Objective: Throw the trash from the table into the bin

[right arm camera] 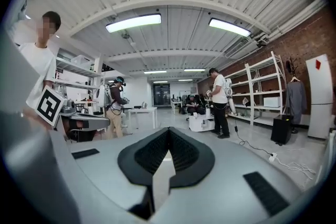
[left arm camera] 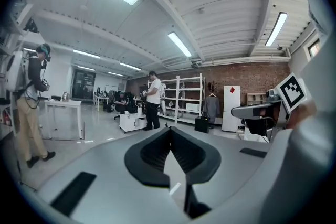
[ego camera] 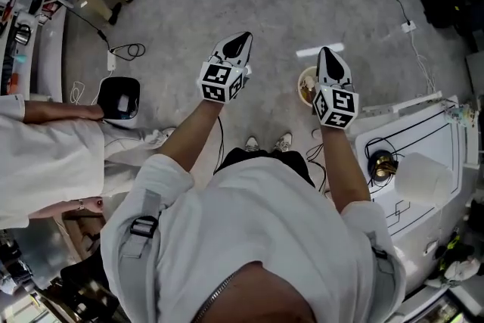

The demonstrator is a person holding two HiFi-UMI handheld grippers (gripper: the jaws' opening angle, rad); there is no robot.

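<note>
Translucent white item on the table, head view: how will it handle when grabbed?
The translucent white item looks thin-walled, so probably light and easily crushed. Its rounded shape may roll if pushed on the table. Material unclear from here.

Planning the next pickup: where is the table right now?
In the head view, the white table is at the lower right, beside the person's right elbow and below-right of the right gripper.
</note>
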